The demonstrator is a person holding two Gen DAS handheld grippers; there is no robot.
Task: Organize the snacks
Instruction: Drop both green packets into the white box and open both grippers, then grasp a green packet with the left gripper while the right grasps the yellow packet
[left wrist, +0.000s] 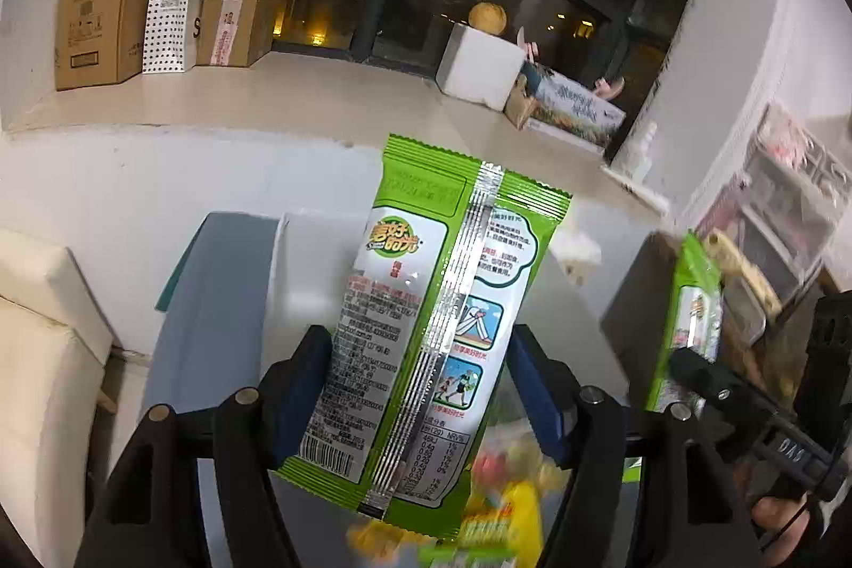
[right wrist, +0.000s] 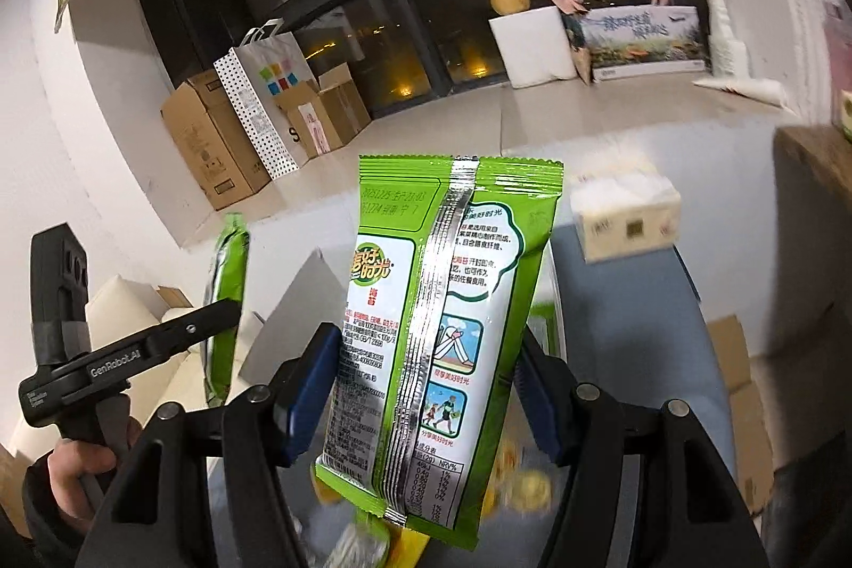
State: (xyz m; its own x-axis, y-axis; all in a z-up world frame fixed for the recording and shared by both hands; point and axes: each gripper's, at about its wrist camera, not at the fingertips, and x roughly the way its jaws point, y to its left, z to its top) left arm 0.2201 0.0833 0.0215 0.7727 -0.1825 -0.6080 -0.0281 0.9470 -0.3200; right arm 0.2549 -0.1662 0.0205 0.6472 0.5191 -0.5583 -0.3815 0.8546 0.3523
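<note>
Both tongs were clamped on green snack packets: the left gripper (left wrist: 418, 387) held one packet (left wrist: 426, 328) upright at the centre of its frame, back seam facing the camera, its blue pads (left wrist: 301, 400) pressed on the packet's two side edges. The right gripper (right wrist: 426, 387) pinched a second green packet (right wrist: 442, 328) the same way at the centre of its own view. Blurred yellow snacks (left wrist: 500, 515) lay below at the bottom of the left view, and a tissue box (right wrist: 625, 216) stood on the grey table (right wrist: 628, 328) at middle right.

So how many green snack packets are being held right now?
2: one green packet clamped in the left gripper, another packet in the right gripper. More may lie blurred below.
</note>
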